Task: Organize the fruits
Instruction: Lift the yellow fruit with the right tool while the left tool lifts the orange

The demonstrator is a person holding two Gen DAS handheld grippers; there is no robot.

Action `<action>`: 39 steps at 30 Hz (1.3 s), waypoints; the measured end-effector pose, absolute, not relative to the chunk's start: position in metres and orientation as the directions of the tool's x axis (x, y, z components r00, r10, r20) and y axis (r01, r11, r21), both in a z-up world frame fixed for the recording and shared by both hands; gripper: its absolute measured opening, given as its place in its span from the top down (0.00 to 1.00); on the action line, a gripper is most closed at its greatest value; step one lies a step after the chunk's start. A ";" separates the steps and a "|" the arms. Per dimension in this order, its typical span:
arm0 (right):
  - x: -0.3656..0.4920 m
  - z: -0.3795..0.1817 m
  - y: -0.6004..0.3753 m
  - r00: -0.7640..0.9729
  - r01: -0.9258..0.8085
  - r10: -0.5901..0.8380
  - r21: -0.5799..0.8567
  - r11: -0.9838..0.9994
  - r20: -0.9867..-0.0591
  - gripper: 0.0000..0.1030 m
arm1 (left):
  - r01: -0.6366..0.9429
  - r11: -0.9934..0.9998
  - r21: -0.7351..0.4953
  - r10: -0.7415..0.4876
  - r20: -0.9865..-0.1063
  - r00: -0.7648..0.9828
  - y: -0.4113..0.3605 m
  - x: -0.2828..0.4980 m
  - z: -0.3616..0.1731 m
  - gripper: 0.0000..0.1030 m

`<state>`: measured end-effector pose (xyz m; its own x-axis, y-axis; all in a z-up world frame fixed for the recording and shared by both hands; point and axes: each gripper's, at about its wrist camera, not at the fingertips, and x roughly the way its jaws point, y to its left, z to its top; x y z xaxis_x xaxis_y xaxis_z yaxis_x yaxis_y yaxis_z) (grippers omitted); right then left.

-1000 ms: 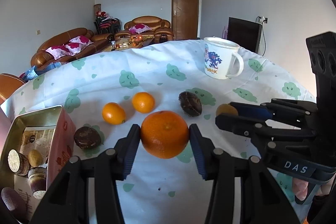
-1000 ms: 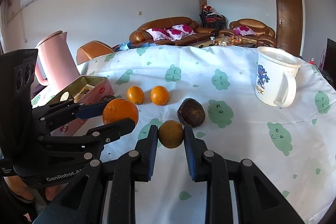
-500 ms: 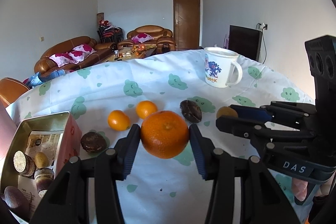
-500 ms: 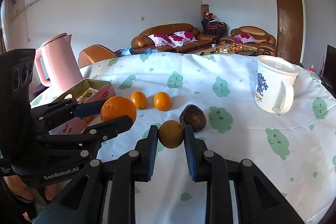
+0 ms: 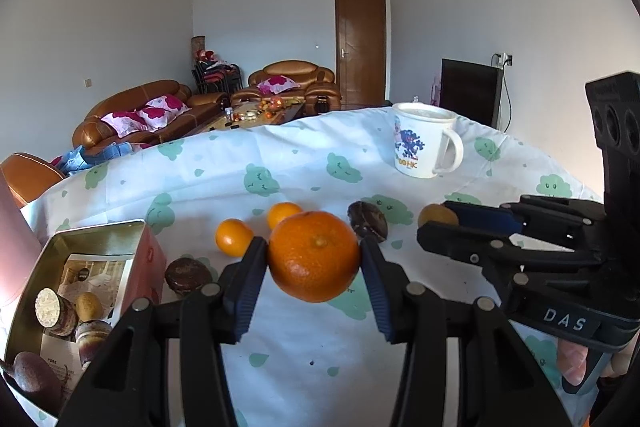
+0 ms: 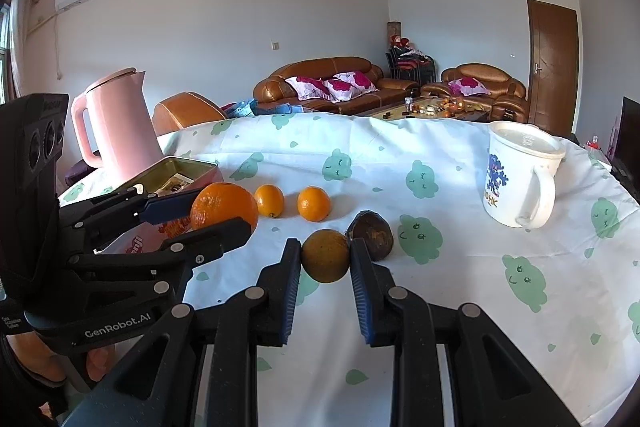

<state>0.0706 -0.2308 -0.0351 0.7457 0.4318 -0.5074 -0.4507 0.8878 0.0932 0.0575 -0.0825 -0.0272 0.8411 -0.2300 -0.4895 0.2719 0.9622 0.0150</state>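
My left gripper [image 5: 314, 259] is shut on a large orange [image 5: 314, 255] and holds it above the table; it also shows in the right wrist view [image 6: 224, 205]. My right gripper [image 6: 325, 255] is shut on a small dull yellow-brown fruit [image 6: 325, 255], seen at the right in the left wrist view [image 5: 437, 215]. Two small oranges [image 6: 269, 201] [image 6: 314, 203] and a dark brown fruit [image 6: 371, 235] lie on the cloth beyond. Another dark fruit [image 5: 187, 273] lies beside an open tin [image 5: 96, 231] that holds several fruits.
A white mug [image 6: 520, 175] stands at the right on the cloud-print tablecloth [image 6: 460, 287]. A pink kettle [image 6: 114, 131] stands behind the tin at the left. Sofas and a door are far behind.
Both grippers have risen with their fruits, so the table's fruits sit lower and farther in view. The grips have not changed.
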 end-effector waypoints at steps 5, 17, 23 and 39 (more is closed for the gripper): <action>0.067 -0.034 -0.230 0.753 -0.454 0.434 0.087 0.887 -0.495 0.74 | 0.263 0.964 0.025 -0.220 -0.475 0.852 -0.082 0.054 -0.026 0.52; 0.059 -0.030 -0.229 0.774 -0.459 0.434 0.062 0.886 -0.461 0.74 | 0.251 0.967 0.030 -0.212 -0.446 0.869 -0.081 0.049 -0.023 0.52; 0.054 -0.028 -0.230 0.790 -0.458 0.431 0.049 0.888 -0.436 0.74 | 0.237 0.971 0.031 -0.201 -0.428 0.881 -0.079 0.044 -0.021 0.52; 0.044 -0.023 -0.229 0.814 -0.464 0.431 0.012 0.886 -0.389 0.74 | 0.215 0.976 0.026 -0.186 -0.408 0.894 -0.075 0.039 -0.019 0.52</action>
